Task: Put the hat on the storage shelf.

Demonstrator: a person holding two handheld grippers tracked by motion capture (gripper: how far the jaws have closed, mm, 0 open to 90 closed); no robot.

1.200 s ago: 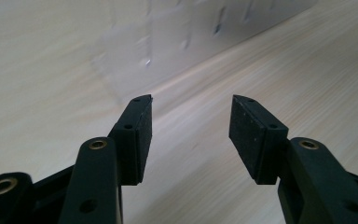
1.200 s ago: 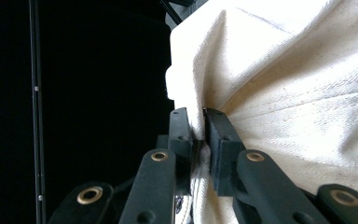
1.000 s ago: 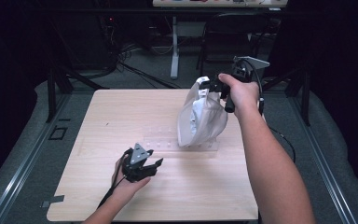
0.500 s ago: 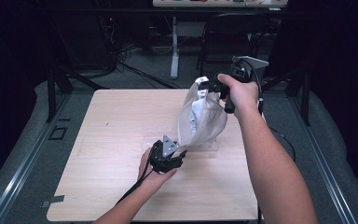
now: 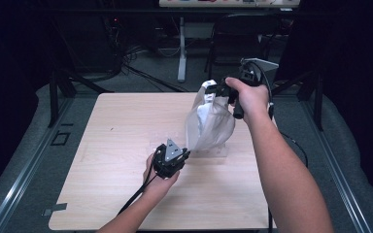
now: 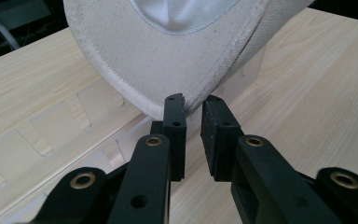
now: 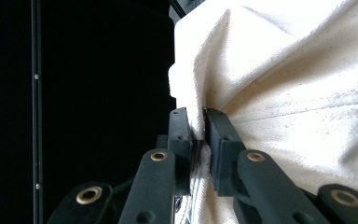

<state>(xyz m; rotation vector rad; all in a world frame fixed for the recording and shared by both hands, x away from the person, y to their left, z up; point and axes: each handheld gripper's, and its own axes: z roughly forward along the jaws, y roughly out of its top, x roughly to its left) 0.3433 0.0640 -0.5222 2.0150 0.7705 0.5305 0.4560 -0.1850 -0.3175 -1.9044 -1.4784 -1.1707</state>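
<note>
A cream canvas cloth [image 5: 210, 125] with a white lining hangs above the table, bunched at its top. My right gripper [image 5: 219, 89] is shut on that top fold; in the right gripper view the fabric [image 7: 284, 93] is pinched between the jaws of the right gripper [image 7: 199, 117]. My left gripper [image 5: 186, 154] sits low at the cloth's bottom edge. In the left gripper view the stitched hem [image 6: 168, 65] curves down to the tips of the left gripper [image 6: 192, 103]. Those jaws stand a narrow gap apart, with wood showing between them.
A clear acrylic stand [image 5: 213, 152] lies on the light wooden table [image 5: 111, 145] under the cloth; its slotted base [image 6: 51, 140] spreads to the left of my left jaws. Black frame legs, cables and dark floor surround the table.
My left gripper has moved from the table's front left, right and forward, up to the cloth's lower edge. The right gripper has kept the cloth raised in place.
</note>
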